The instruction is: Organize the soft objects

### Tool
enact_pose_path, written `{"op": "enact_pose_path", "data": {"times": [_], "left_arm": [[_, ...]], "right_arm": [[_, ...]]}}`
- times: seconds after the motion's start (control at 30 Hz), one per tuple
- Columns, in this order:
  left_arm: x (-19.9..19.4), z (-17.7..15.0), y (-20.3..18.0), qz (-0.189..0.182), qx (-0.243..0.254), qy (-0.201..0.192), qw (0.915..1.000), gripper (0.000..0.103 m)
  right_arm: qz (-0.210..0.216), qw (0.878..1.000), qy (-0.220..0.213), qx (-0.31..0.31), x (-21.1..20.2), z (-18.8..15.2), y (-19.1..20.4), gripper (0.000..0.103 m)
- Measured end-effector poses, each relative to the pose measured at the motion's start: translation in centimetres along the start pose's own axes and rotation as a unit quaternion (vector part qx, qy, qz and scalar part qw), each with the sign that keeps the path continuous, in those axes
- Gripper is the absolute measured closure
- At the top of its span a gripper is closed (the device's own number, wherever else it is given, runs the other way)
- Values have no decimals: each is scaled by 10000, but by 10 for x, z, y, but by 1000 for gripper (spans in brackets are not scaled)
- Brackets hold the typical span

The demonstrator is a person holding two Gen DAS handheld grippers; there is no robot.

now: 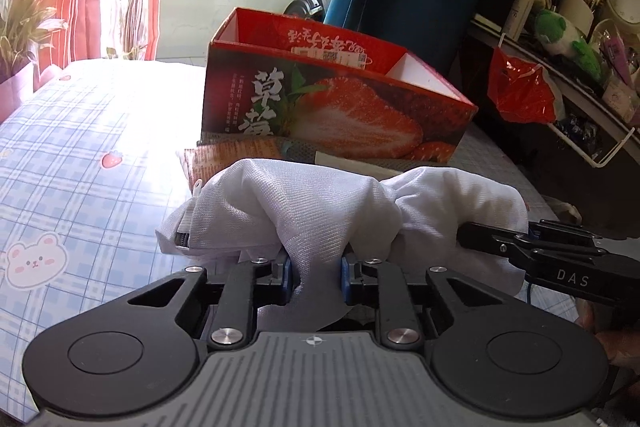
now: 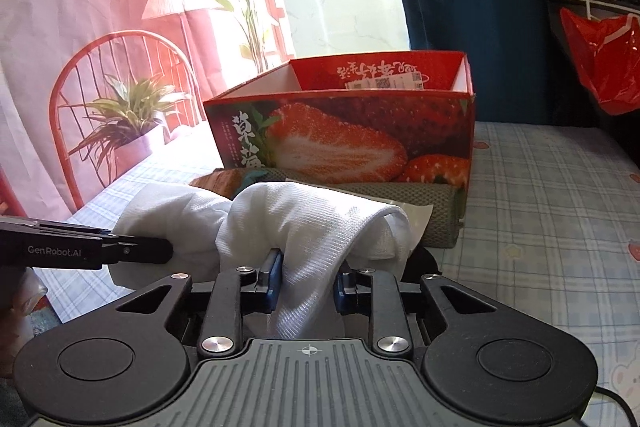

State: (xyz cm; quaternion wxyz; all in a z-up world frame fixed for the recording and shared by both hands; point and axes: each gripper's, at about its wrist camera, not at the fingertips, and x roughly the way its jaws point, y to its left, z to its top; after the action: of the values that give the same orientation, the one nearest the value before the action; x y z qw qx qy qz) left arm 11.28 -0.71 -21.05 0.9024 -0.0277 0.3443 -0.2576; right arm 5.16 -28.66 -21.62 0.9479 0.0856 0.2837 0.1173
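Grasp step: left gripper (image 1: 316, 281) and right gripper (image 2: 306, 283) each clamped on the white cloth (image 1: 320, 203); next, a joint lift into the strawberry box (image 1: 340, 103) ahead.

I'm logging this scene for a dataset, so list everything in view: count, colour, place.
white cloth: one, white, bunched before the box, gripped at both ends
strawberry box: one, red, open, on the bed behind the cloth
grey-green roll: one, against the box front
bedsheet: one, blue plaid, underneath everything
red bag: one, hanging at the right
left hand-held gripper: black, shut on the cloth
right hand-held gripper: black, shut on the cloth
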Motion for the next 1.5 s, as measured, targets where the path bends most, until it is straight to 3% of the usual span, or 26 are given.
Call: {"op": "enact_pose_path", "data": {"times": [0.33, 0.8, 1.03, 1.27, 1.5], "left_arm": [[-31, 29, -17, -36, 372, -554, 9978, 80], [-21, 114, -28, -406, 549, -748, 9949, 80], [9, 162, -29, -372, 753, -741, 9937, 80], [60, 205, -17, -387, 615, -561, 9958, 80], [125, 236, 7, -369, 347, -3, 9987, 80]], "right_arm": [[114, 9984, -551, -86, -25, 34, 3, 80], [163, 9942, -1055, -132, -31, 116, -18, 80], [13, 9942, -1072, -110, -8, 149, -34, 80], [-158, 9961, -859, -115, 35, 182, -51, 80], [-394, 9987, -319, -56, 102, 213, -70, 81]]}}
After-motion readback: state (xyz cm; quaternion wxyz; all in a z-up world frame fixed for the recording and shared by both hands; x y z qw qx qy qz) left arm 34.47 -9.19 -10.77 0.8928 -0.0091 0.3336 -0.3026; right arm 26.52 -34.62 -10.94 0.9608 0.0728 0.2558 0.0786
